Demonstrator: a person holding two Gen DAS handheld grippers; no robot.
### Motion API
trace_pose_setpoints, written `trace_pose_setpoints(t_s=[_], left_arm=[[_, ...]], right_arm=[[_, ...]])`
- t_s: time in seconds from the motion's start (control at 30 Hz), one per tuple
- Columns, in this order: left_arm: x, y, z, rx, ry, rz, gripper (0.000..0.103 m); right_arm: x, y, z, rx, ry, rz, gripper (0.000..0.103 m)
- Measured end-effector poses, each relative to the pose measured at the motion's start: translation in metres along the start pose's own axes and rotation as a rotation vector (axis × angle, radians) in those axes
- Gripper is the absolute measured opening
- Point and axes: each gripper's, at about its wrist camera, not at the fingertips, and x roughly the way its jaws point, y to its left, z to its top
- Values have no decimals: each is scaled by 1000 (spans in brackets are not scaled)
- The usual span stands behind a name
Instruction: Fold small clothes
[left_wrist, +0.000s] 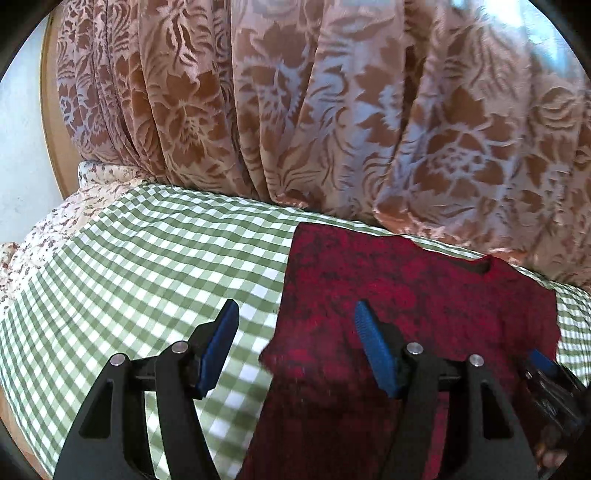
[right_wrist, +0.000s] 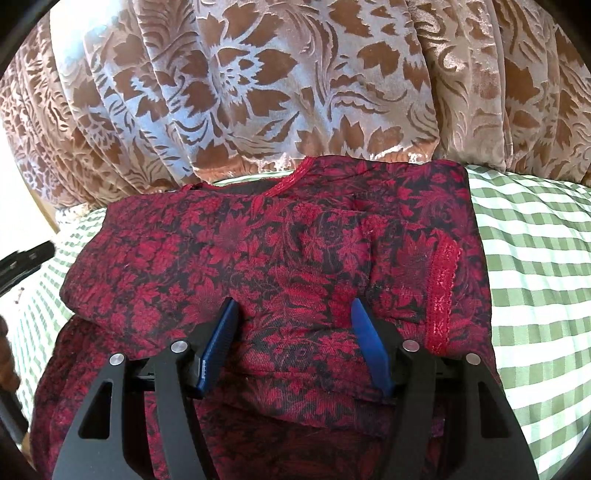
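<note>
A dark red garment with a black floral print lies partly folded on a green-and-white checked sheet. Its neckline points to the back and a lace-trimmed sleeve is folded over on the right. My right gripper is open above the garment's middle, holding nothing. In the left wrist view the garment lies right of centre on the checked sheet. My left gripper is open over the garment's left edge, empty. The right gripper's blue tip shows at the lower right.
A brown and pale floral curtain hangs along the back edge of the sheet; it fills the top of the right wrist view too. A small-flowered pale cloth lies at the far left by a wooden edge.
</note>
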Motion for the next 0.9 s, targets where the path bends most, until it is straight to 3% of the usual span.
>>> trace_pose_setpoints(t_s=[0.23, 0.37, 0.43, 0.9], left_arm=[[-37, 5, -18, -2, -14, -26, 66], [-51, 8, -31, 12, -17, -26, 67], [-54, 11, -36, 8, -4, -29, 67], [-67, 35, -93, 23, 97, -44, 68]], right_arm=[[-2, 7, 2, -25, 3, -30, 65], [-12, 18, 1, -58, 10, -40, 84], [-20, 21, -3, -64, 9, -49, 87], [-80, -8, -53, -31, 92, -61, 88]])
